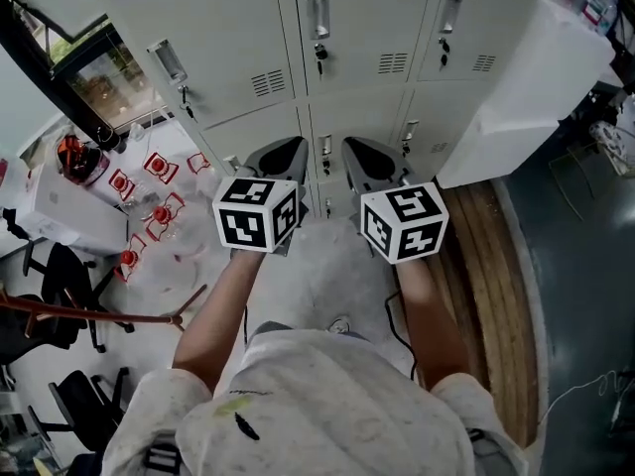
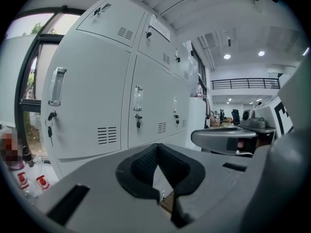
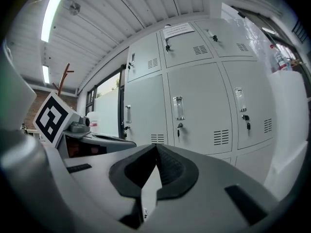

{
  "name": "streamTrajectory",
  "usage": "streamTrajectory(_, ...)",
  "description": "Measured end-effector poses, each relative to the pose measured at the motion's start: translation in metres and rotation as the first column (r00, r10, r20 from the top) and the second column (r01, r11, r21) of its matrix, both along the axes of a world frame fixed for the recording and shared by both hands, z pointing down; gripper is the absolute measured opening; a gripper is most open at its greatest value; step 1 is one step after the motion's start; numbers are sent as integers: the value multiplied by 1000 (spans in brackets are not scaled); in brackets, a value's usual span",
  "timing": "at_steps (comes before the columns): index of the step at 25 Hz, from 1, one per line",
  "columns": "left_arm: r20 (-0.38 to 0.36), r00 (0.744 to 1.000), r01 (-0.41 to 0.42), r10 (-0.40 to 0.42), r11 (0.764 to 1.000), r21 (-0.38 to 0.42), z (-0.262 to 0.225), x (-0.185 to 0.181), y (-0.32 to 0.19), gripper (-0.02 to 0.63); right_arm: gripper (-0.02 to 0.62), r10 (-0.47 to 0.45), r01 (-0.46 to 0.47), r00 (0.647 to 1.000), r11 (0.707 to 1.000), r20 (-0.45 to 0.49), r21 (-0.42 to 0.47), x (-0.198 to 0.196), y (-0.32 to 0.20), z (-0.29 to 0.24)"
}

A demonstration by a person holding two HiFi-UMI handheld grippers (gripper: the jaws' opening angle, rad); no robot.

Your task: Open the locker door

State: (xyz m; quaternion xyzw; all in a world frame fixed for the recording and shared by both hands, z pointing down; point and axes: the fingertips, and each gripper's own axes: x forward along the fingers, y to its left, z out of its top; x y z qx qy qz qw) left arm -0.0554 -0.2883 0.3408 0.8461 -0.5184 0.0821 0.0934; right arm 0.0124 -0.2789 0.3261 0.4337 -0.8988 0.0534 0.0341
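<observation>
I face a bank of grey lockers (image 1: 367,28) with my left tongs (image 1: 296,149) and right tongs (image 1: 353,149) held side by side, both aimed at it and touching nothing. Each pair is pressed together at the tips, with nothing between them. None of the job is done: every locker door I can see sits flush and closed, and neither pair is at a handle (image 3: 179,108) or at the keys (image 3: 178,128) hanging in the locks. The reach, grip and pull are all left. I cannot tell which door is meant, or whether it is locked. Seen from above, my tongs cover part of the lower row, and a white box (image 1: 526,87) hides the bank's right end
</observation>
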Motion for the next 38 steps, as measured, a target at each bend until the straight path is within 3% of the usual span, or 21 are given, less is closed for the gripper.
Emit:
streamTrajectory(13, -18, 998, 58, -58, 998, 32, -7, -5, -49, 5, -2, -78, 79, 997, 995, -16, 57, -11, -48, -16)
streamTrajectory(33, -63, 998, 21, -15, 995, 95, -37, -45, -161, 5, 2, -46, 48, 999, 992, -17, 119, -62, -166, -54)
streamTrajectory(38, -67, 998, 8, -1, 994, 105, -42, -54, -174, 5, 74, -41, 42, 999, 990, -12, 134, -70, -187, -67)
